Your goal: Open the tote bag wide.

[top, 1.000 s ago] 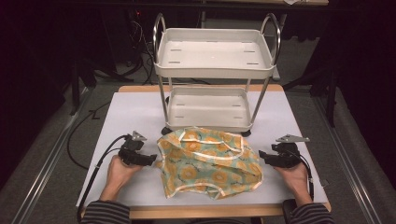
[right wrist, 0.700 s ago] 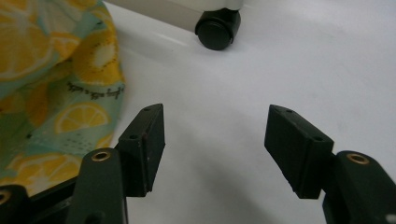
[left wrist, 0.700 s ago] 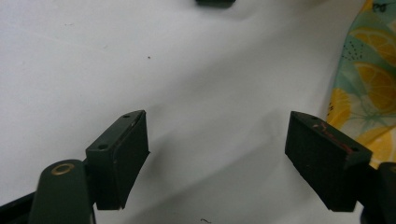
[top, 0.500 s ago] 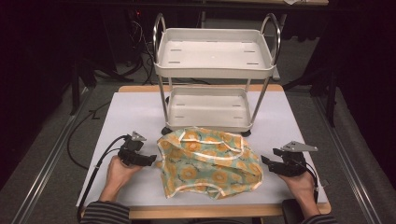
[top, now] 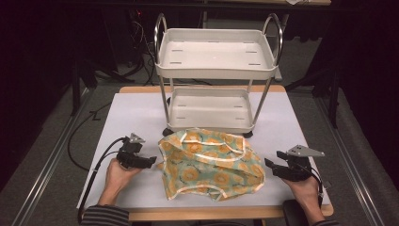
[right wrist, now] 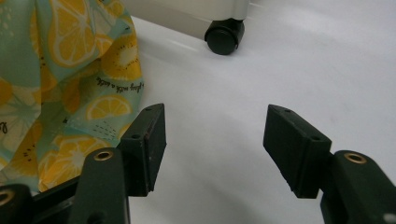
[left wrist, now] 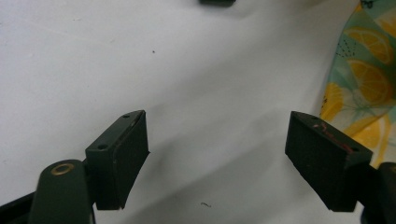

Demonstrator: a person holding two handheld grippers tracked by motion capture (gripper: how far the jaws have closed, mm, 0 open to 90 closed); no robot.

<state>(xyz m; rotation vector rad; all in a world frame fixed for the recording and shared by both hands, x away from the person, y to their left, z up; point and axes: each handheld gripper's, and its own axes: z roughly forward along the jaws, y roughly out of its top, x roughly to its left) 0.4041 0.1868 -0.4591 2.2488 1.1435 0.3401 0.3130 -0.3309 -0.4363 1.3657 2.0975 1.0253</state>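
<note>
The fruit-print cloth lies crumpled between the left gripper and right gripper, both spread and holding nothing.

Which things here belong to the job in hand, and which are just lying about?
In the job:
- citrus-print cloth, crumpled on the table between the hands
- left tongs, open, beside the cloth's left edge
- right tongs, open, off its right edge, nothing between the jaws

Just there:
- two-tier white cart behind the cloth
- white table cover
</note>
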